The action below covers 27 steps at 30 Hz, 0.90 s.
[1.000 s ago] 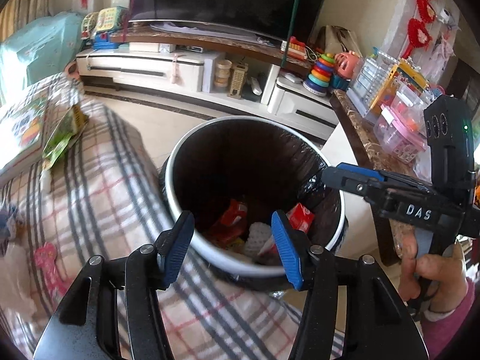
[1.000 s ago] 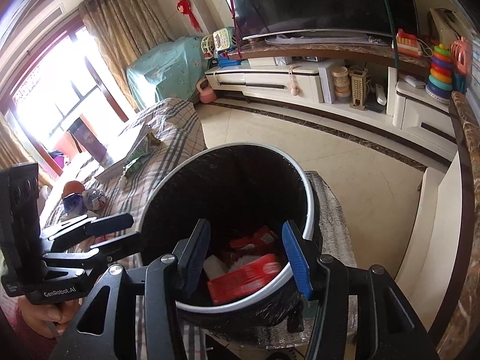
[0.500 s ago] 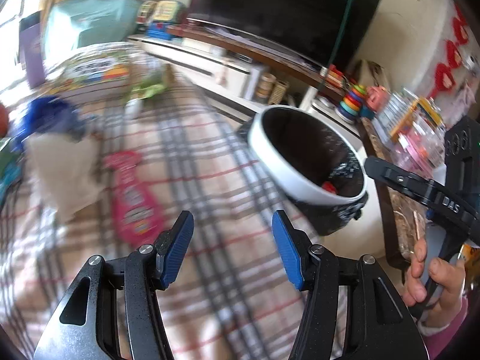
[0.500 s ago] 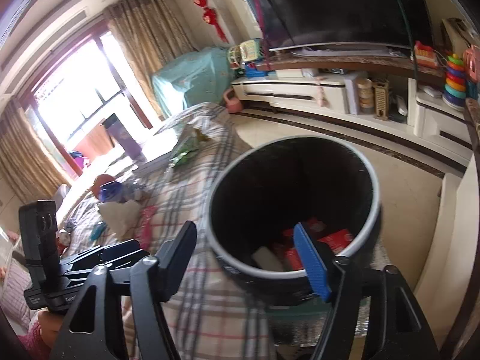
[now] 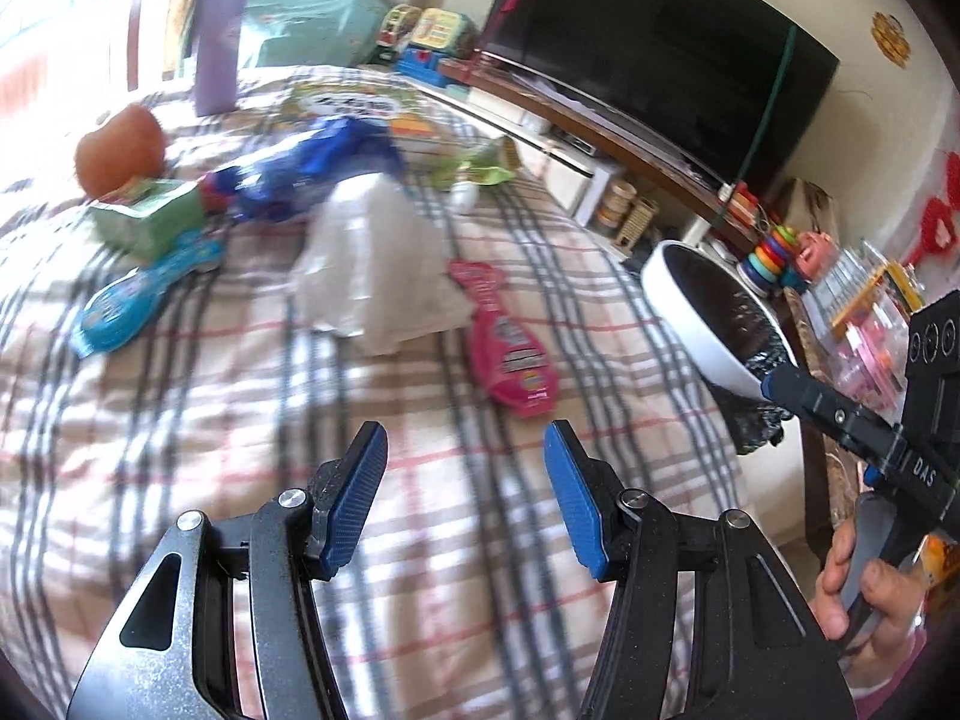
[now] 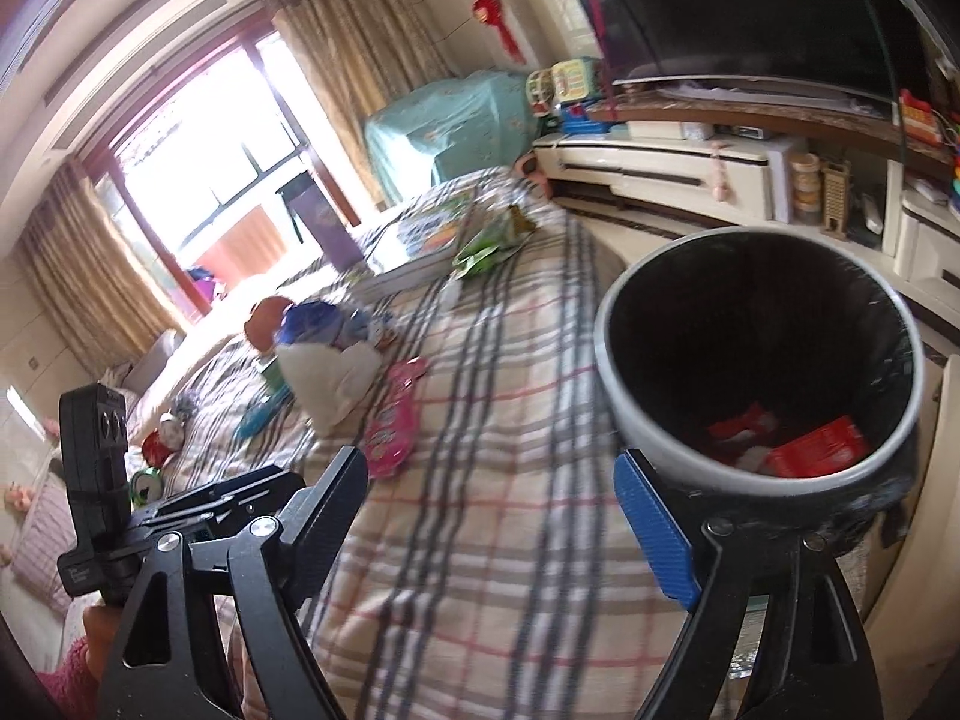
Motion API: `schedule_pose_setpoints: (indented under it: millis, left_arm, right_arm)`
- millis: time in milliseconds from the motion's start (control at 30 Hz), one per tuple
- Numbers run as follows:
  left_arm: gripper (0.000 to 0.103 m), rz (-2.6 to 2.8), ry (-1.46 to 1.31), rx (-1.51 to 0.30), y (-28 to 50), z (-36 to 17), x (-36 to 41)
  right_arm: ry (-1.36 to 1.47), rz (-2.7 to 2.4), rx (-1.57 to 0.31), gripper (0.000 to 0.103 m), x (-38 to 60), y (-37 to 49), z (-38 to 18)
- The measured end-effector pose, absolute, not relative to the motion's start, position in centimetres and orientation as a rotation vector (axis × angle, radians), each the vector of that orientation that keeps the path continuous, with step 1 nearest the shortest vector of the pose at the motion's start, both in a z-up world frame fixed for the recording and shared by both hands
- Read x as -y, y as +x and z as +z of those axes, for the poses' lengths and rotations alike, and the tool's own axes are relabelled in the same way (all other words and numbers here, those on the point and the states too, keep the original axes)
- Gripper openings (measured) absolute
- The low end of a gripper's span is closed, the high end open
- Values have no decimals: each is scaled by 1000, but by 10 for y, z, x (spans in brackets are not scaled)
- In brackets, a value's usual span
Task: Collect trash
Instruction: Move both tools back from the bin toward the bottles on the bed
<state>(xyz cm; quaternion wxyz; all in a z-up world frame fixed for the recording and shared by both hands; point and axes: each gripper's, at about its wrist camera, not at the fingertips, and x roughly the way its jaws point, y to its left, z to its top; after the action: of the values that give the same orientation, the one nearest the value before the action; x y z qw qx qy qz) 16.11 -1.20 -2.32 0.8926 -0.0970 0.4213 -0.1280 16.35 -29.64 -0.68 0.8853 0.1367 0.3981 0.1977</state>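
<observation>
A: Where's the trash?
B: A pink wrapper (image 5: 510, 354) and a white bag (image 5: 378, 264) lie on the plaid blanket (image 5: 240, 420), left of the bin (image 6: 762, 372).
A: And the fingers?
B: Left gripper (image 5: 465, 498) spread, empty; right gripper (image 6: 492, 522) has just been opening, empty.

Bare plaid blanket (image 5: 420, 540) directly ahead of left gripper (image 5: 465, 501); nothing between its parted fingers, clear run forward to the pink packet (image 5: 510, 342). Beyond it, white crumpled bag (image 5: 378, 264) fills the middle; blue packet (image 5: 126, 300) and green box (image 5: 150, 222) crowd the far left. Right gripper (image 6: 492, 516), jaws just opened wide and empty, over open blanket. Bin (image 6: 648, 396) blocks the right side, just beside its blue finger (image 6: 654, 534). Bin mouth unobstructed.
</observation>
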Motion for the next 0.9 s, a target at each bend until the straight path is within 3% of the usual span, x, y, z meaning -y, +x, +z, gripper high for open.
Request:
schedule_pose_setpoints:
  millis: [600,900]
  left_arm:
    - [55,-168,-216,-888,160,-32,-37]
    - [67,-76,-174,-879,173,-33,-72]
  right_arm:
    - [208,477,-891,86,236,175,-27]
    - [140,445,-911,85,208,185,-39]
